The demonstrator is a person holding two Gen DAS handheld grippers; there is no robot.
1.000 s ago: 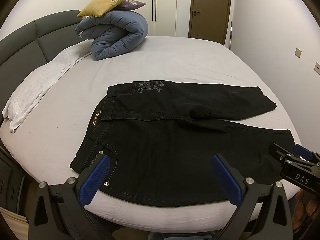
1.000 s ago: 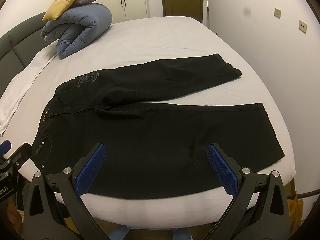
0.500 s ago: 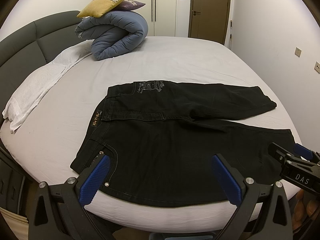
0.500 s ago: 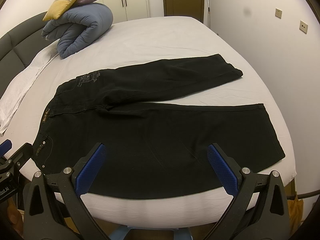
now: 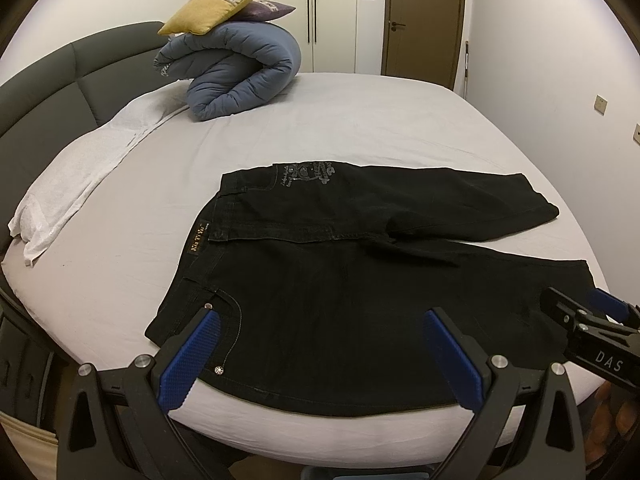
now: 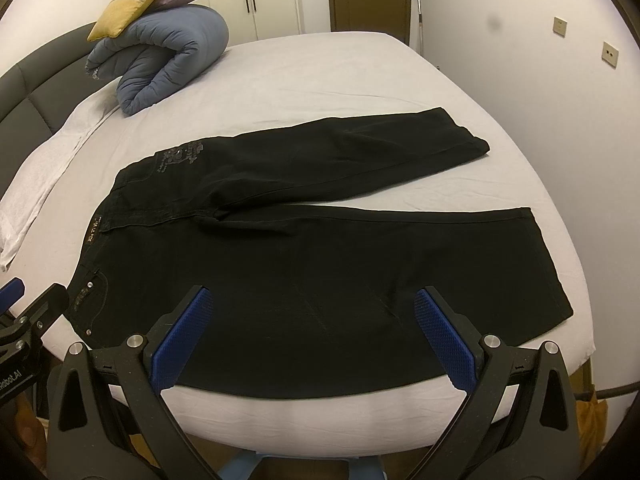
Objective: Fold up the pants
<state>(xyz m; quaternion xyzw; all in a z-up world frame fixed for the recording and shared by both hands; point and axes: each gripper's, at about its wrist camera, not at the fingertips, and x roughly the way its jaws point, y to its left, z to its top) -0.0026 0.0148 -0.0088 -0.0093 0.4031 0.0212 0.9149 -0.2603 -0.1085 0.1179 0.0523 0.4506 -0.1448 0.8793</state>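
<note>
Black pants lie flat on the bed, waistband to the left, both legs spread to the right; they also show in the right wrist view. The far leg angles away from the near leg. My left gripper is open and empty, held above the near edge by the waist pocket. My right gripper is open and empty, above the near leg's thigh. The right gripper's tip shows at the left wrist view's right edge.
The bed sheet is pale grey with a rounded near edge. A rolled blue duvet with a yellow cushion sits at the back left. A white towel lies along the dark headboard. A wall stands to the right.
Both grippers have drifted very slightly; the view of the pants is almost unchanged. The pants have not moved.
</note>
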